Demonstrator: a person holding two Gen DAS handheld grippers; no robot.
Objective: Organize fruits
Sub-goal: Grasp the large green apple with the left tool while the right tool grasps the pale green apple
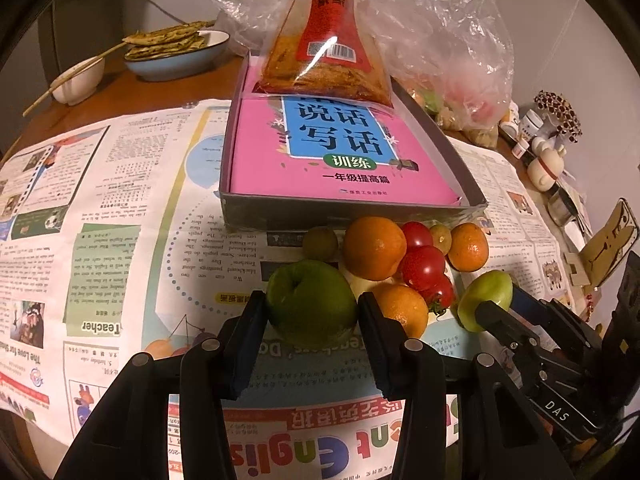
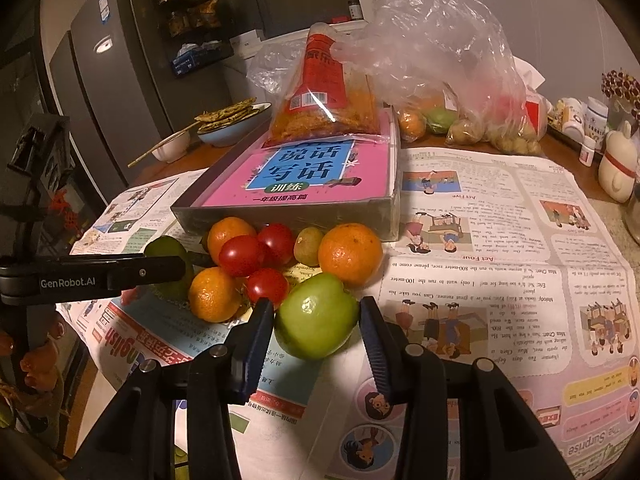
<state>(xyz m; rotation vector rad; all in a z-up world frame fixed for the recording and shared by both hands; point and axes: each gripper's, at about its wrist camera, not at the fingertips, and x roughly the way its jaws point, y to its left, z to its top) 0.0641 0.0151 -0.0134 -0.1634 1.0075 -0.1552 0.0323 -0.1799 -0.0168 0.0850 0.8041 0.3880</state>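
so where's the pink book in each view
Left wrist view: pink book upper centre, lying in the grey box behind the fruit.
Right wrist view: pink book upper centre-left, same box.
Shared landmark: the red snack bag resting on the book's far end.

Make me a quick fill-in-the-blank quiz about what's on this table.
1. Each gripper is closed on a ____ apple.
2. The pink book lies inside a shallow ____.
3. The fruit pile rests on sheets of ____.
4. The small round fruits among the oranges are ____ in colour.

Missing words: green; box; newspaper; red
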